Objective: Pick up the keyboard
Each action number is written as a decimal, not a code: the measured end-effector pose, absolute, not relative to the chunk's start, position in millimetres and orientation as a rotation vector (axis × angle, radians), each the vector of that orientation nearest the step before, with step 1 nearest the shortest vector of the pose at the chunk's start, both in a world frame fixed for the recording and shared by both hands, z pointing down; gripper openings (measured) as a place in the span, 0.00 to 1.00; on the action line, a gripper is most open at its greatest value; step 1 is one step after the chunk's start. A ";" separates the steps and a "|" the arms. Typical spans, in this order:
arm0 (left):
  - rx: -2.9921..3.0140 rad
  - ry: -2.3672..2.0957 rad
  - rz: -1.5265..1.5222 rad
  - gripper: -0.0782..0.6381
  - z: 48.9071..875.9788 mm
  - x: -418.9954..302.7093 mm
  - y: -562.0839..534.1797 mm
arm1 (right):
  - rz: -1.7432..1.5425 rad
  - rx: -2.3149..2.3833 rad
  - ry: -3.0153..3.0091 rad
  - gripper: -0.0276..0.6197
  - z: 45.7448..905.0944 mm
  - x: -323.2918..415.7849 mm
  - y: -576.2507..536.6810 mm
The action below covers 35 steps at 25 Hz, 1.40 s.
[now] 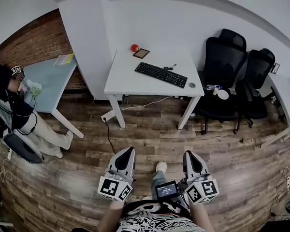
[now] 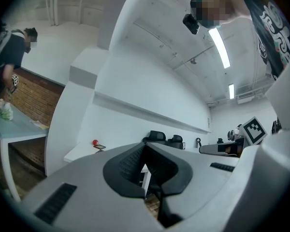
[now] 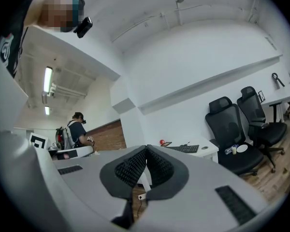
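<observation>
A black keyboard (image 1: pixel 161 74) lies slantwise on a white table (image 1: pixel 130 79) well ahead of me; it also shows small in the right gripper view (image 3: pixel 183 149). My left gripper (image 1: pixel 128 152) and right gripper (image 1: pixel 189 154) hang side by side near my body, far short of the table, over the wood floor. Both point level toward the table. Each has its jaws shut tip to tip with nothing between them. The left gripper's tips (image 2: pixel 144 147) and the right gripper's tips (image 3: pixel 146 149) meet in their own views.
On the table sit a red ball (image 1: pixel 134 48), a small dark tablet (image 1: pixel 141 53) and a round grey object (image 1: pixel 191 85). Two black office chairs (image 1: pixel 224 76) stand right of the table. A person (image 1: pixel 19 112) is at a light-blue table (image 1: pixel 48 81) on the left. A cable (image 1: pixel 108 134) trails on the floor.
</observation>
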State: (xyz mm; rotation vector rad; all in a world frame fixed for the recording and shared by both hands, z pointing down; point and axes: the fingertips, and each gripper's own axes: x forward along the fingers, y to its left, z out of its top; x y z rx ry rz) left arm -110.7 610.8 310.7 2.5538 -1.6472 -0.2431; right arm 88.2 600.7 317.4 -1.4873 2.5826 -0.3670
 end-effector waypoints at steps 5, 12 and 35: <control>2.534 -1.677 -0.209 0.13 317.7 -116.5 554.2 | -0.266 -1.572 2.604 0.09 321.2 86.8 545.8; 2.494 -1.688 -0.237 0.13 311.9 -120.3 459.5 | -0.267 -1.587 2.633 0.09 319.4 88.2 449.2; 2.499 -1.694 -0.154 0.13 306.6 -105.8 209.2 | -0.354 -1.706 2.598 0.09 332.5 99.6 200.8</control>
